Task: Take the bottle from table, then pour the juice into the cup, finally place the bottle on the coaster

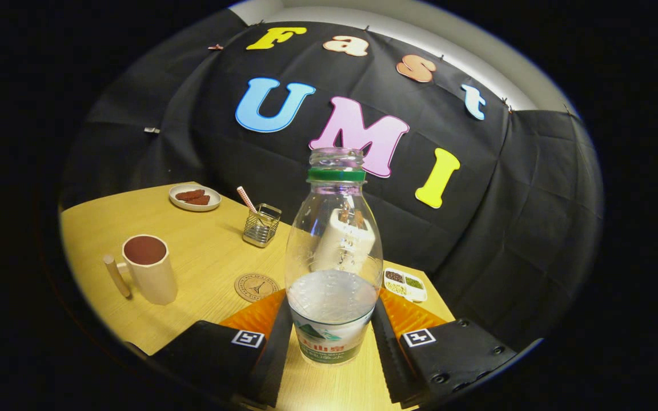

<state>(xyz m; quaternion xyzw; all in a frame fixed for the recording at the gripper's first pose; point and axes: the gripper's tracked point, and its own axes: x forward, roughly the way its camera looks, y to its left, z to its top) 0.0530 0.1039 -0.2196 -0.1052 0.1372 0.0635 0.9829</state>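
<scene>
A clear plastic bottle (333, 268) with a green neck ring and no cap stands upright between my fingers, about a third full of clear liquid. My gripper (332, 337) is shut on the bottle, both pads pressing its lower body by the label. A cream cup (149, 268) with a long handle sits to the left beyond the fingers, with dark liquid inside. A round cork coaster (256, 286) lies on the table just ahead of the left finger, between cup and bottle.
The wooden table (203, 251) carries a wire holder with a striped straw (261, 224) beyond the coaster, a plate of brown biscuits (195, 197) at the far left, and a small white tray of seeds (405, 283) right of the bottle. A white object shows through the bottle.
</scene>
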